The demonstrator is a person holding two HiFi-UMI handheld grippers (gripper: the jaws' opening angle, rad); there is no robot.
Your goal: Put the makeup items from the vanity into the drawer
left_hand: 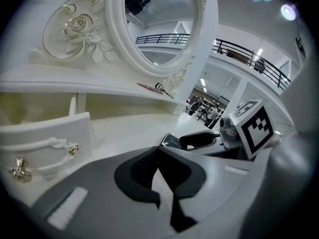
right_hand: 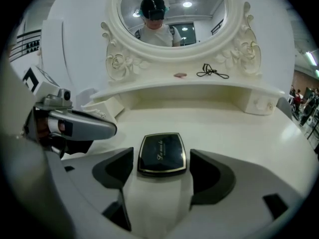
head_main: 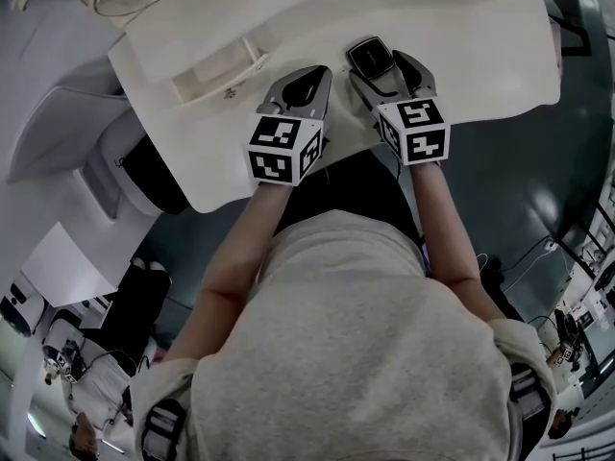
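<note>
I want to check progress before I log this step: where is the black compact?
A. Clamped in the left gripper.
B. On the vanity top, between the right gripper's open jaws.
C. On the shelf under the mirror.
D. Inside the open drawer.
B: in the right gripper view, the black compact lies flat on the vanity top between the jaws of the right gripper, with a gap at each side.

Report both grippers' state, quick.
Left gripper: shut, empty.
Right gripper: open; compact lies between its jaws, not gripped.
</note>
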